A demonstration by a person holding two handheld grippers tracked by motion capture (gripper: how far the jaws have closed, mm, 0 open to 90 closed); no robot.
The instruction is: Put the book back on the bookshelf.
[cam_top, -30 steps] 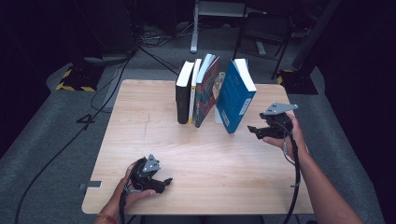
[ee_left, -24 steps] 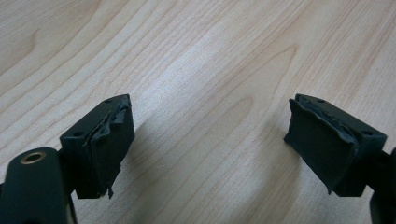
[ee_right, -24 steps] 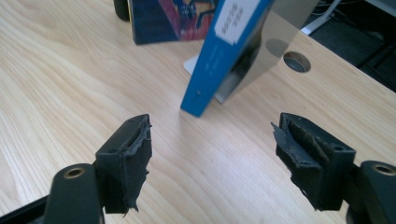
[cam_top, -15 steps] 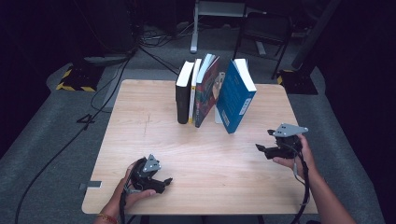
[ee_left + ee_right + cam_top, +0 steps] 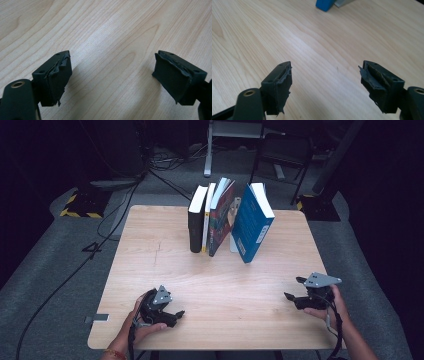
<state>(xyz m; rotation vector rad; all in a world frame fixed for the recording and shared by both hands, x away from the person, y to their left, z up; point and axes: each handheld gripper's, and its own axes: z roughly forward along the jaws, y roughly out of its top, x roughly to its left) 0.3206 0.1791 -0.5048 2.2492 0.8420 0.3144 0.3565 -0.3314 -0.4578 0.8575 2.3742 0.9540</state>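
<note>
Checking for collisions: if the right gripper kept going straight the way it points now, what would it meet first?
Probably the light wooden table: the right gripper tilts down at bare wood. The blue book lies farther off.

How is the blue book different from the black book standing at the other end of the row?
The blue book leans over to the left, while the black book stands upright. The blue book is at the right end, with a gap between its foot and the next book; the black book is at the left end, pressed against its neighbour. The blue book looks larger. Both stand on the wooden table.
</note>
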